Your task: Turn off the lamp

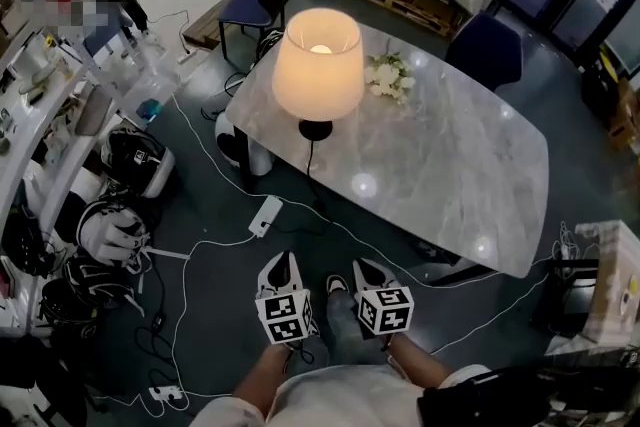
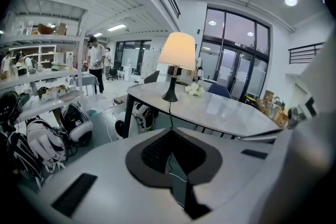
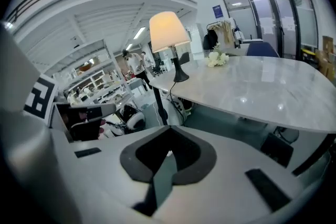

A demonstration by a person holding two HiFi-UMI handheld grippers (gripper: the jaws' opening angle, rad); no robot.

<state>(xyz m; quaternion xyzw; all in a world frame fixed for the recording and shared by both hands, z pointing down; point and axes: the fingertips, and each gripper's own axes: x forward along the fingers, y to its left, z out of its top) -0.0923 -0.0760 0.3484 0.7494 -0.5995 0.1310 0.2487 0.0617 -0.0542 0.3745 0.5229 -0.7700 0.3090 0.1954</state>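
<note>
**Item: lamp** point(image 1: 318, 75), lit.
**Place:** It is stood on the counter point(image 1: 450, 175) close to the left edge, toward the far left corner. A bunch of white flowers point(image 1: 390, 75) lies just beside it, further in from that edge.

**Parts:**
- The shade point(image 1: 320, 50) is pale, tapered and glowing.
- A thin dark stem is seen under the shade in the gripper views.
- The base point(image 1: 316, 129) is small, round and dark.
- A black cord point(image 1: 310, 158) is led from the base over the near left edge and down toward the floor.
- A white block point(image 1: 265, 215) lies on the floor below; whether the cord ends there cannot be told.

**Switch:** None is made out in any view. It is judged to sit on the cord, on the stem or under the shade.

**Handling, as judged:**
- The lamp is likely light and top-heavy, the shade being wide over a narrow foot, so it would be tipped or slid across the smooth stone by a sideways push.
- The shade is taken for thin fabric that is easily dented and warm near the bulb; it is not to be gripped.
- The stem and base are rigid, and the lamp is best steadied there.
- The cord is limp and is to be pinched only at a switch body, not pulled.

**Tools:**
- The left tool point(image 1: 283, 267) has its jaws brought fully together, with nothing between them.
- The right tool point(image 1: 366, 271) is likewise closed and empty.
- Both are held low over the floor off the counter's near edge, well apart from the lamp.
</note>
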